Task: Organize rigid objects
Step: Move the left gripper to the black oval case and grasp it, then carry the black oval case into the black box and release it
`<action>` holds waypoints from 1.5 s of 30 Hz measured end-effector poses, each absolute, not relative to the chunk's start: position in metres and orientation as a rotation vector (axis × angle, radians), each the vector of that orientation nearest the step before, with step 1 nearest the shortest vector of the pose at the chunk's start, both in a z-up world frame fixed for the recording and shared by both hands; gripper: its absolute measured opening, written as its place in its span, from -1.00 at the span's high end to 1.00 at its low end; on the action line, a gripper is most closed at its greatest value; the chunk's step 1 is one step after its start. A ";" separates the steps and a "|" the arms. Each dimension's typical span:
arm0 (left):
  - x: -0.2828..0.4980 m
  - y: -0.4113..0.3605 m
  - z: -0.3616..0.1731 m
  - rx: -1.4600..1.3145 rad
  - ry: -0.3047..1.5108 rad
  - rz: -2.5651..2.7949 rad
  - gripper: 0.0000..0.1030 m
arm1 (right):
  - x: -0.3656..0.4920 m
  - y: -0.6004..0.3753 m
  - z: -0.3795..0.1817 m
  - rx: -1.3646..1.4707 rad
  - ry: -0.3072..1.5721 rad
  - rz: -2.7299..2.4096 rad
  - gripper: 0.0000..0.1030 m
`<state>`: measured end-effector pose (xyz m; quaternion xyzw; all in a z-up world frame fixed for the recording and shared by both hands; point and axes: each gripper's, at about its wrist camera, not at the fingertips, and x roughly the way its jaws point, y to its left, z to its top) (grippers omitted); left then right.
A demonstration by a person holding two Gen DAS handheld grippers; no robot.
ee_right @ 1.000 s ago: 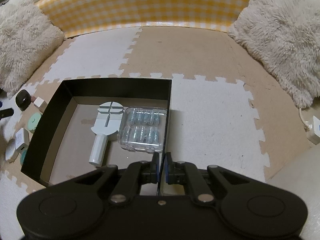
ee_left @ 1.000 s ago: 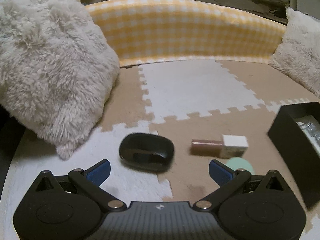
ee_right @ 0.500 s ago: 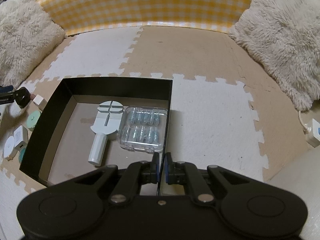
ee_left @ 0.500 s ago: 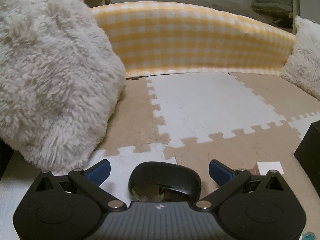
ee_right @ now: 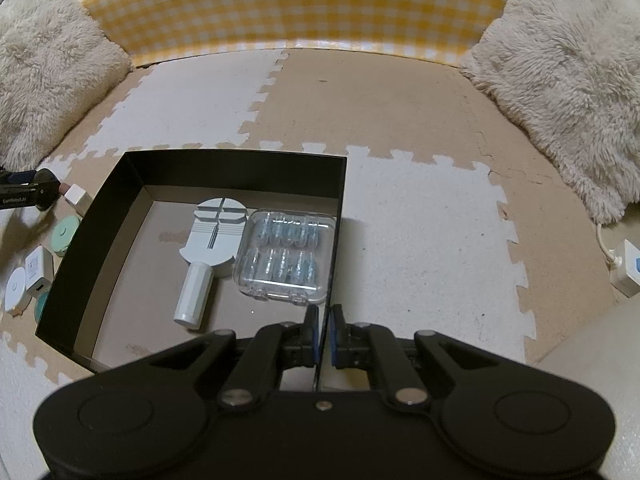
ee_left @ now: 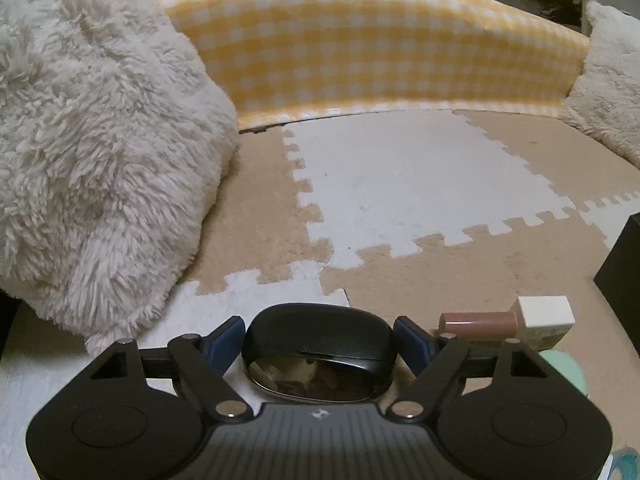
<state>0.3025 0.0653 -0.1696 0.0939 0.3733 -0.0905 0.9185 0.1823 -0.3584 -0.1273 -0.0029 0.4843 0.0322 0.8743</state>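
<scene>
Left gripper: jaws have just been closing around the glossy black oval case, which is sitting between the blue pads; both pads are meeting its sides, so the case is being gripped. It is resting on the foam puzzle mat, near the fluffy white cushion on the left.

Right gripper: clenched on the near right wall of the black box, pinching the thin edge.

Box contents: white handled tool lying flat, clear plastic case just beside it on the right.

Loose items on the mat: brown tube with white cap right of the black case; mint round disc, white cube and white round puck lying left of the box.

Far boundary: yellow checked bolster.
</scene>
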 end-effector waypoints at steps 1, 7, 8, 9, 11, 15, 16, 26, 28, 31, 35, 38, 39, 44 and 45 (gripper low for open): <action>0.303 0.065 -0.169 0.189 0.773 -0.175 -0.57 | 0.182 -0.358 -0.127 -0.005 1.012 0.068 0.89; 0.300 0.070 -0.159 0.093 0.791 -0.081 -0.57 | 0.182 -0.358 -0.127 -0.001 1.013 0.068 0.89; 0.298 0.070 -0.155 0.066 0.788 -0.071 -0.57 | 0.182 -0.358 -0.127 -0.001 1.013 0.068 0.89; 0.297 0.070 -0.151 0.038 0.784 -0.064 -0.57 | 0.182 -0.358 -0.127 0.002 1.014 0.069 0.89; 0.293 0.066 -0.142 -0.018 0.778 -0.063 -0.57 | 0.182 -0.359 -0.126 0.009 1.016 0.070 0.89; 0.281 0.045 -0.124 -0.089 0.772 -0.102 -0.57 | 0.182 -0.361 -0.126 0.024 1.018 0.075 0.89; 0.277 0.038 -0.119 -0.108 0.771 -0.118 -0.57 | 0.182 -0.361 -0.126 0.028 1.019 0.076 0.89; 0.225 -0.051 -0.082 -0.212 0.787 -0.375 -0.57 | 0.182 -0.374 -0.115 0.109 0.986 0.085 0.89; 0.212 -0.070 -0.079 -0.198 0.792 -0.422 -0.57 | 0.184 -0.376 -0.115 0.126 0.987 0.088 0.90; 0.195 -0.097 -0.079 -0.183 0.808 -0.489 -0.57 | 0.187 -0.379 -0.115 0.144 0.985 0.093 0.90; 0.176 -0.128 -0.087 -0.175 0.828 -0.547 -0.57 | 0.193 -0.383 -0.114 0.167 0.981 0.096 0.90; 0.169 -0.147 -0.099 -0.178 0.850 -0.573 -0.57 | 0.197 -0.382 -0.116 0.171 0.988 0.096 0.91; 0.169 -0.151 -0.103 -0.189 0.862 -0.578 -0.57 | 0.198 -0.382 -0.117 0.171 0.992 0.095 0.91; 0.165 -0.171 -0.124 -0.272 0.943 -0.585 -0.57 | 0.199 -0.383 -0.117 0.177 1.001 0.095 0.91; 0.165 -0.174 -0.127 -0.294 0.952 -0.582 -0.57 | 0.199 -0.383 -0.117 0.178 1.001 0.094 0.91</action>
